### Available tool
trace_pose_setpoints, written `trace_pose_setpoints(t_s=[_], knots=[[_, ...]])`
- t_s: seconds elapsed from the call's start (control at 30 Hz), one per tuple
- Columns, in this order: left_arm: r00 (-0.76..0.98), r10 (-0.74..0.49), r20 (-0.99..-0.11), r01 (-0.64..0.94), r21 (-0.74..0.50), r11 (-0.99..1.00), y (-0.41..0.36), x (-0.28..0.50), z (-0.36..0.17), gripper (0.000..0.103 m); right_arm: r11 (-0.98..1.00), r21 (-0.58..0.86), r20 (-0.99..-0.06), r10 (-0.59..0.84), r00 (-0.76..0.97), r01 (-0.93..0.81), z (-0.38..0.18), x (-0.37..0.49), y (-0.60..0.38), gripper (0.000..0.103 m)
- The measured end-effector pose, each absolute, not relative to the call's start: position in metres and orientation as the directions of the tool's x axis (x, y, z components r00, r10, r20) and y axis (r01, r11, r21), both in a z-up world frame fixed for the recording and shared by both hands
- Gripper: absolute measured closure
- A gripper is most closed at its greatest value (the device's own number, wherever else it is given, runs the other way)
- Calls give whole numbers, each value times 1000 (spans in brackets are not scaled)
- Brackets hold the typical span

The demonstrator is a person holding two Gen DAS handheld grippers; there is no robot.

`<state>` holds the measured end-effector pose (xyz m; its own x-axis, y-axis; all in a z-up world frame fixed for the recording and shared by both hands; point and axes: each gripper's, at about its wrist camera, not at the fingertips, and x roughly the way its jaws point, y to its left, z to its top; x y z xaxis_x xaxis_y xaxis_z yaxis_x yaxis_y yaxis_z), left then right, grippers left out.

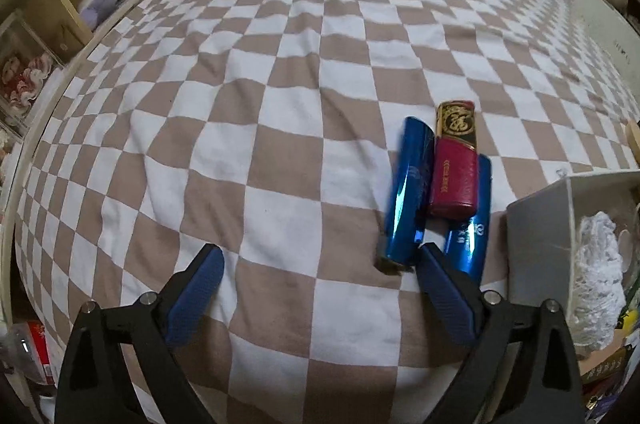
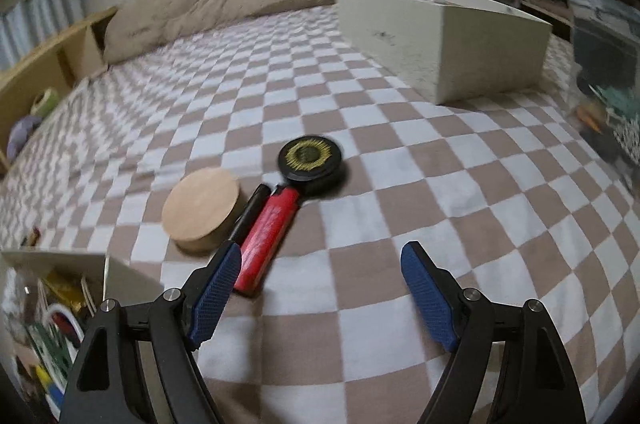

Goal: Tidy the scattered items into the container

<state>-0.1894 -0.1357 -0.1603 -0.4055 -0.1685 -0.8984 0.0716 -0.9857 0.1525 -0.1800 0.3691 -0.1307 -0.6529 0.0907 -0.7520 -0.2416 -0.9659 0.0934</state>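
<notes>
Left of the white container [image 1: 540, 224], bare bed [image 1: 240, 103] spreads. Left gripper [image 1: 320, 260] wide, empty. Only the right view shows the lighter [image 2: 266, 236]; right gripper [image 2: 322, 256] wide, empty.

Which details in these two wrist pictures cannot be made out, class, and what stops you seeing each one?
- Left wrist view: the white box is cut off by the right edge, so most of its contents stay unseen.
- Left wrist view: the right-hand blue tube lies partly under the red case.
- Right wrist view: the black disc is blurred; its gold pattern is unreadable.
- Right wrist view: the black pen is partly hidden behind the red lighter.
</notes>
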Motion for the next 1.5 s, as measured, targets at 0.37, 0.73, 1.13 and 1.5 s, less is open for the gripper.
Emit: trace_pose_setpoints(t_s=[0.37, 0.73, 1.13, 1.5], knots=[[-399, -193, -896, 106, 164, -981, -140, -197, -161, 0, -978, -4, -826, 121, -550, -209, -143, -185, 355, 21], [-444, -212, -871, 185, 143, -972, -158, -219, -163, 0, -978, -6, -815, 127, -566, -210, -146, -193, 355, 19], [-502, -249, -828, 298, 105, -949, -187, -226, -159, 0, -911, 33, -811, 217, -544, -412, -146, -182, 395, 19], [-511, -252, -822, 316, 93, -944, -188, -220, -158, 0, -925, 87, -786, 165, -596, -371, -141, -178, 390, 18]])
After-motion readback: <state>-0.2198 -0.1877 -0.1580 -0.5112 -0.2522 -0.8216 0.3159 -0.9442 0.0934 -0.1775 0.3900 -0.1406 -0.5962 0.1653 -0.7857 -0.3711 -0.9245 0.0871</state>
